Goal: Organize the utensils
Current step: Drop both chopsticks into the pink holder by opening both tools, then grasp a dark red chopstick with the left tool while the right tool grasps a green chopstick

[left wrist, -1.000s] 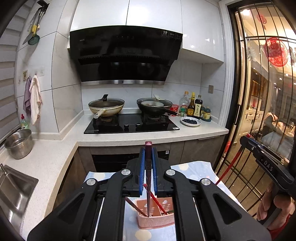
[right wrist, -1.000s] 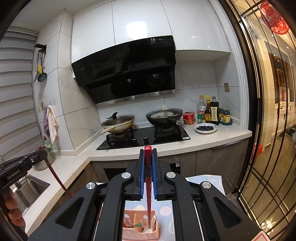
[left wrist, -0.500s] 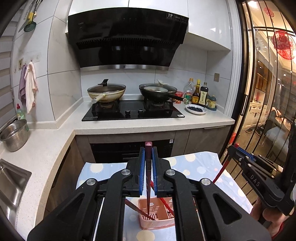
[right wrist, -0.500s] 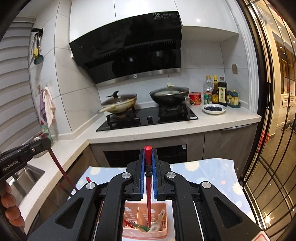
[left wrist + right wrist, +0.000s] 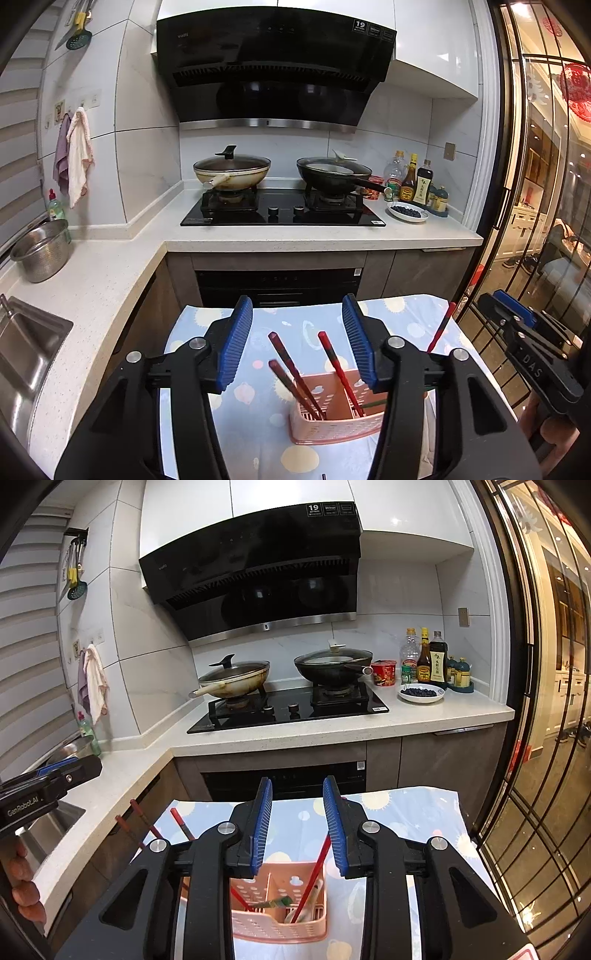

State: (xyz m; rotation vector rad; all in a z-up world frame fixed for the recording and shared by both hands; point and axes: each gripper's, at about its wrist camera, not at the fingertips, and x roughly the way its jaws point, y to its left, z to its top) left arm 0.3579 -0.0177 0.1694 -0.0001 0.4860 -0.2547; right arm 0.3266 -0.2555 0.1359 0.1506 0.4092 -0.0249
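A pink slotted utensil basket point(image 5: 334, 417) stands on a blue dotted tablecloth point(image 5: 288, 325); it also shows in the right wrist view point(image 5: 280, 904). Red-and-dark chopsticks point(image 5: 334, 363) lean upright in it. My left gripper point(image 5: 297, 343) is open and empty above the basket. My right gripper point(image 5: 297, 823) is open and empty above it too; a red chopstick point(image 5: 314, 871) stands in the basket just below its jaws, beside a white spoon point(image 5: 306, 904). The other gripper shows at the right edge of the left wrist view point(image 5: 532, 354).
Behind the table is an L-shaped counter point(image 5: 317, 236) with a hob, two lidded woks point(image 5: 232, 171), sauce bottles point(image 5: 417, 182) and a plate of blueberries point(image 5: 406, 213). A sink point(image 5: 26, 354) and a steel pot point(image 5: 42, 249) are at left. A glass door point(image 5: 535, 184) is at right.
Both grippers have opened and let go of their chopsticks, which now stand in the basket. Both cameras have tilted down toward the table.
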